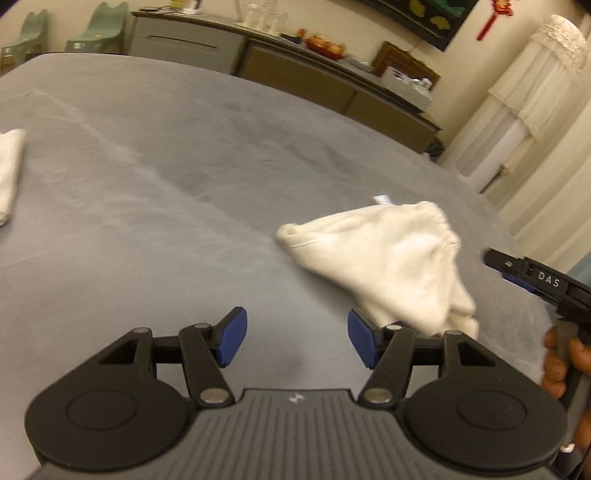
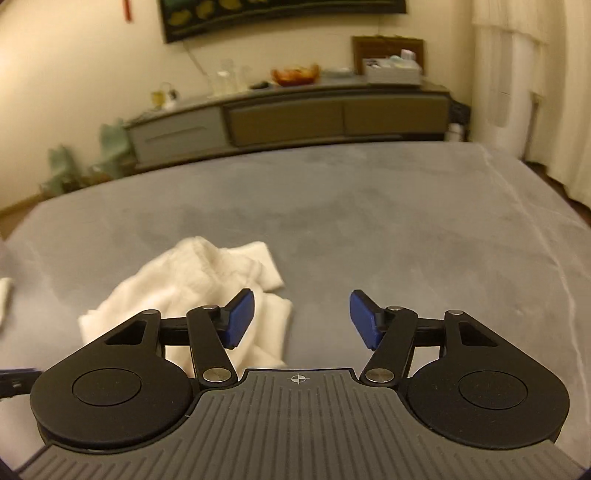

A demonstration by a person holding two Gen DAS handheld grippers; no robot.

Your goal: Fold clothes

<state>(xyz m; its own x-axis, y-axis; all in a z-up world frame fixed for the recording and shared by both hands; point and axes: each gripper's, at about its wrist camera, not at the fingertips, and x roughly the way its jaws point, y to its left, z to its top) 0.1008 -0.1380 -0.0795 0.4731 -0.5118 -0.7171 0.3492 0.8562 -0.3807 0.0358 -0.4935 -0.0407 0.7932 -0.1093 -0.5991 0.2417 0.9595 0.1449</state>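
Observation:
A crumpled white garment (image 1: 388, 258) lies in a loose heap on the grey bed cover (image 1: 166, 177), to the right of my left gripper (image 1: 297, 338). That gripper is open, blue pads apart, only bare cover between them. In the right wrist view the same white garment (image 2: 192, 291) lies left of my right gripper (image 2: 301, 319), partly behind its left finger. The right gripper is open with nothing between its pads. Part of the right gripper's black body and the hand holding it show at the right edge of the left wrist view.
Another white cloth (image 1: 9, 173) lies at the bed's left edge. Beyond the bed runs a long low cabinet (image 2: 295, 114) with a fruit bowl, glasses and boxes. Green plastic chairs (image 1: 99, 29) stand at the far left, pale curtains (image 1: 535, 110) at the right.

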